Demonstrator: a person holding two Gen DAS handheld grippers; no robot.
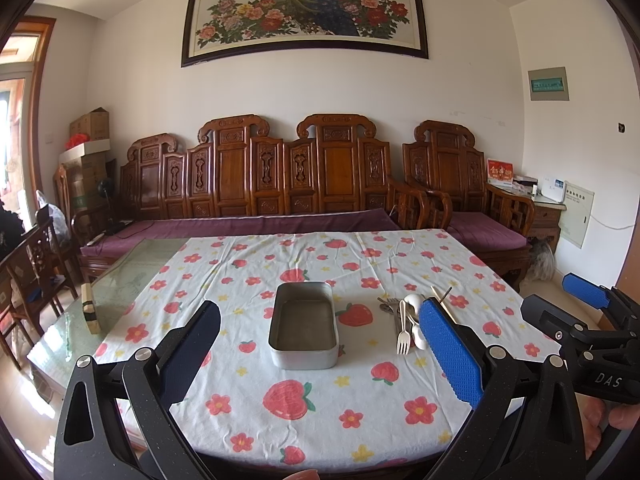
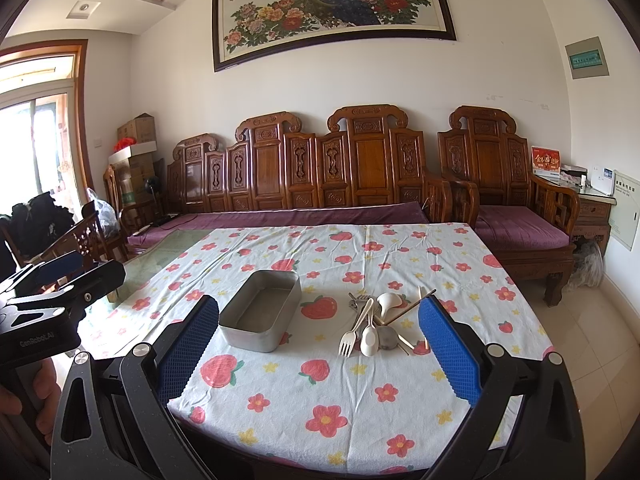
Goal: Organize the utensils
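Left gripper: my jaws are spread wide with nothing between them, held above the near edge of the table.
Right gripper: my jaws here gape just as wide, also empty, over the near edge and to the right of my left one.
Tin: a metal tin, empty, sitting on the cloth in the middle, straight ahead of my left jaws.
Utensils: a loose heap to the right of the tin and apart from it.
Fork: pale, tines toward me, at the heap's left side.
Spoons: pale ones overlapping beside the fork.
Chopsticks: lying slantwise across the heap's far right.
Cloth: white with strawberries and flowers, covering most of the table.
Sofa: carved wood, behind the table.
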